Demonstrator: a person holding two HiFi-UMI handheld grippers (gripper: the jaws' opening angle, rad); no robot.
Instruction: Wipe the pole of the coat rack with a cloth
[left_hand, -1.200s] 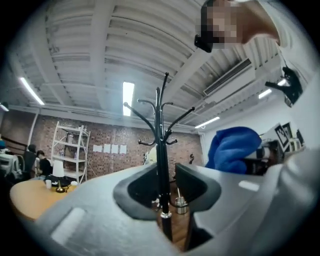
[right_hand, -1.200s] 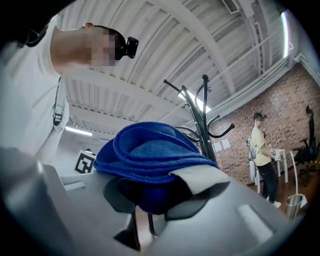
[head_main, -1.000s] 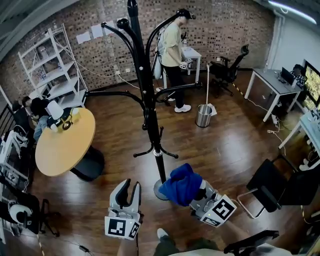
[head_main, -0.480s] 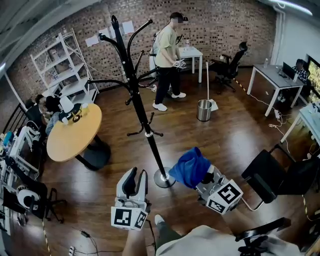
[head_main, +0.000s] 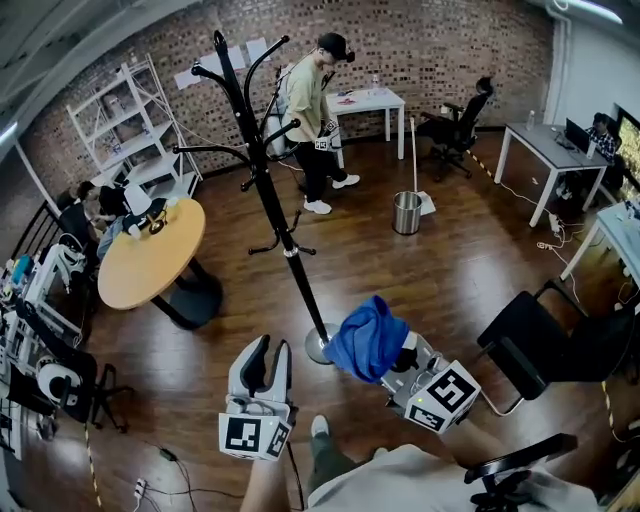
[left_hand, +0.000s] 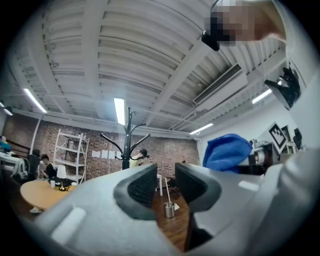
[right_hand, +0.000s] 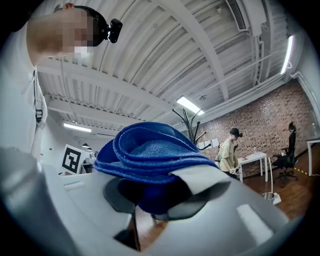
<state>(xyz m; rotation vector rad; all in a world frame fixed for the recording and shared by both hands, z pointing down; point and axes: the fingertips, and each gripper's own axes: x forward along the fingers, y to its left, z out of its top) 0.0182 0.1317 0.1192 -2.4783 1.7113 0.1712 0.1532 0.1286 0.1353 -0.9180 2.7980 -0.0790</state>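
Your R gripper (head_main: 402, 362), clamped on cloth (head_main: 366, 338), is nearer: pole (head_main: 289, 262) rises just to its left. L gripper (head_main: 268, 349) is gaping, empty.

Pole (head_main: 301, 298) clear; table (head_main: 140, 278) well L.

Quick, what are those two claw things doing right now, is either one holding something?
Left gripper: open, holding nothing.
Right gripper: shut on the blue cloth.
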